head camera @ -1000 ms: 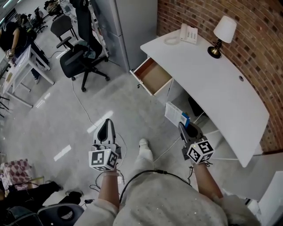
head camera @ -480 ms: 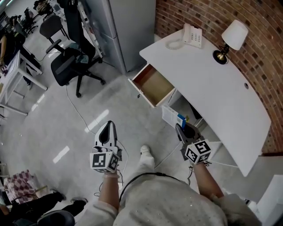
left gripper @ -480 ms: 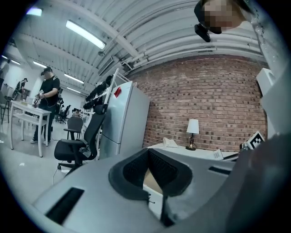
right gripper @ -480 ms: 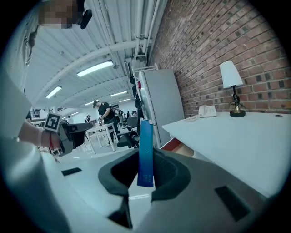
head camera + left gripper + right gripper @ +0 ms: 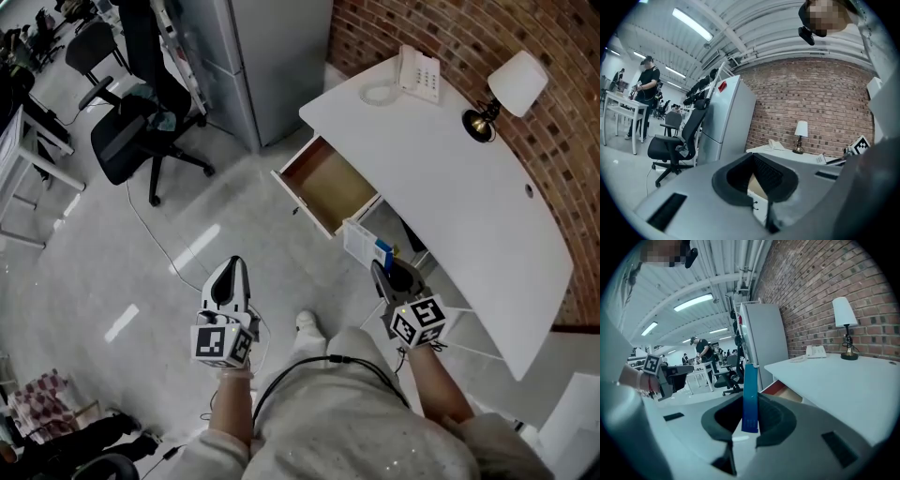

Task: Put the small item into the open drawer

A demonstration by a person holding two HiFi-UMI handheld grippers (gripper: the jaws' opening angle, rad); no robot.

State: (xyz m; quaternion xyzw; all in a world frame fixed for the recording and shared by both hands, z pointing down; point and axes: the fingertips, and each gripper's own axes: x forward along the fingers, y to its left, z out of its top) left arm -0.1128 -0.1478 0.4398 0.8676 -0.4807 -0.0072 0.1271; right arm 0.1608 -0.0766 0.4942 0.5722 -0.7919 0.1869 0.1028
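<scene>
A pale, glossy floor filled most of the head view, with a red brick wall along the top right. A long white desk ran along that wall, and a tall grey cabinet stood just beside its far end. A black office chair stood on the floor, well apart from the desk. The wooden drawer stood pulled out from the desk's far end, its bare brown bottom showing. On the desktop were a white-shaded lamp and a white telephone.

The left gripper hung over the open floor, its jaws pressed together with nothing between them. The right gripper was close to the desk's front edge, and its jaws pinched the small flat box, white with a blue edge. The box stood upright out of the jaws, near the drawer's near corner but outside the drawer.
</scene>
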